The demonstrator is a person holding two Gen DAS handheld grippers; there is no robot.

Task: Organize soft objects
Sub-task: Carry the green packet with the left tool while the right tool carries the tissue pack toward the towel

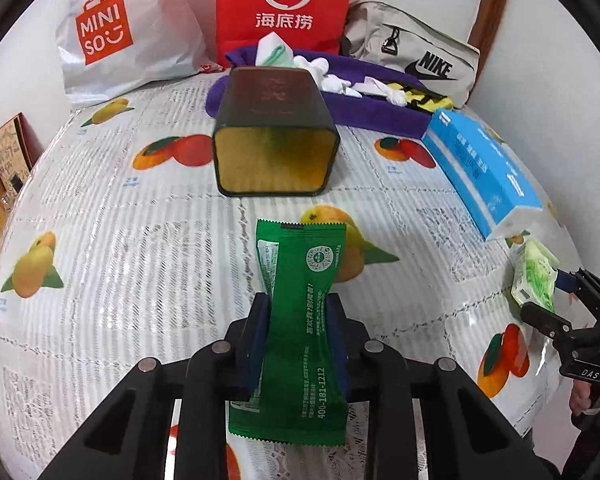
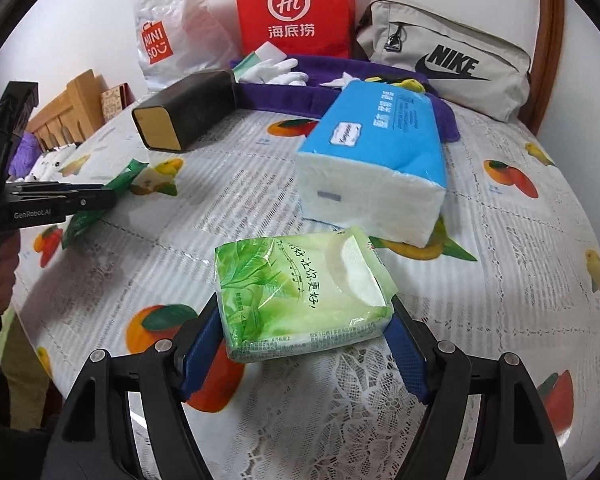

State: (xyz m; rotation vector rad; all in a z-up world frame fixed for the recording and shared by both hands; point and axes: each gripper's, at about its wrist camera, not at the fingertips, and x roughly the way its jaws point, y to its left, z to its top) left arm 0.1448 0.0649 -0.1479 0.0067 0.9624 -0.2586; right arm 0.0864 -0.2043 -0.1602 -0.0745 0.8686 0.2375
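Leftmost, at ten o'clock on the table (image 1: 100, 240), a white shopping bag (image 1: 124, 28) stands against the wall. Red paper bag (image 1: 286, 4) beside it at twelve o'clock. Dark tin (image 1: 274, 136) lies on its side just ahead of centre, open mouth toward the left wrist camera, its far end against a purple towel (image 1: 380, 110). White gloves (image 1: 340, 80) on the towel.

Left gripper (image 1: 298, 316) at six o'clock in its own view: pads pinched on a green snack packet (image 1: 304, 320), which is squeezed narrow at the waist and stands up off the cloth.

Blue tissue box (image 2: 376, 148) at two o'clock, on the cloth. Grey pouch (image 2: 452, 56) behind it, at one o'clock.

Right gripper (image 2: 306, 320) at four o'clock in the left view: jaws wide, both pads against the sides of a green tissue pack (image 2: 300, 292), held clear of the cloth.
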